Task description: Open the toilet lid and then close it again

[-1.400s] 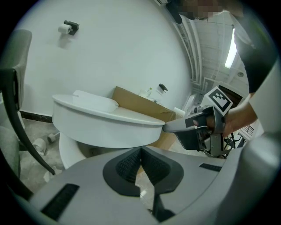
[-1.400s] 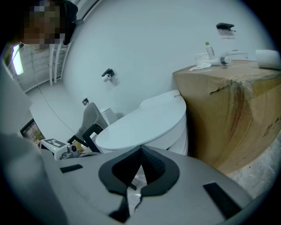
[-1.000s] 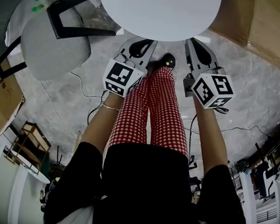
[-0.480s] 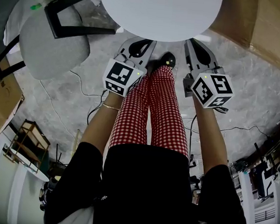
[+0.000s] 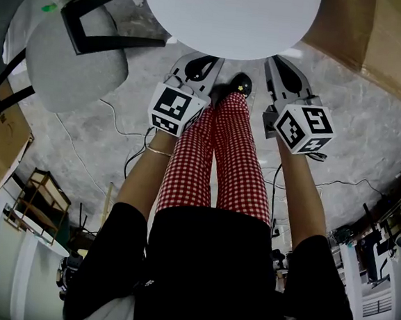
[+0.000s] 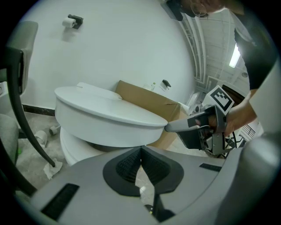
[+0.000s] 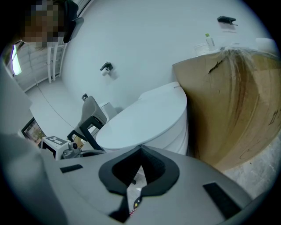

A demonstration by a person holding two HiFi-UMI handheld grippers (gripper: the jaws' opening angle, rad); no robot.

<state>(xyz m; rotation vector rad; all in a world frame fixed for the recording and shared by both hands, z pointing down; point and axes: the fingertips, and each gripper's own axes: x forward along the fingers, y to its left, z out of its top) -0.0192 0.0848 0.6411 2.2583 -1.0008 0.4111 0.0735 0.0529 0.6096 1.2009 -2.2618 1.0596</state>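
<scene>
The lid (image 5: 227,19) lies low over the white toilet (image 6: 74,147), nearly flat, with a dark gap under its front edge in the left gripper view. The person stands right before it, both arms stretched forward and down.

The left tongs (image 5: 203,60) point at the lid's front rim from the left. In their own view the left tongs (image 6: 140,151) have their black pads pressed together at the tip with nothing between them, and the rim hangs just above and ahead.

The right tongs (image 5: 282,65) reach in at the rim's right side. From the left they (image 6: 171,126) show their tip against the lid's edge, and it seems to touch. In their own view the right tongs (image 7: 140,151) are closed tip to tip and empty, the lid (image 7: 145,118) spreading out just beyond.

A cardboard box (image 7: 232,101) stands close beside the toilet on the right. A grey chair (image 5: 69,61) with a black frame sits to the left on the concrete floor (image 5: 370,136). Cables (image 5: 116,131) trail across the floor near the person's checked trousers (image 5: 221,158). A paper holder (image 6: 72,21) is fixed high on the white wall.
</scene>
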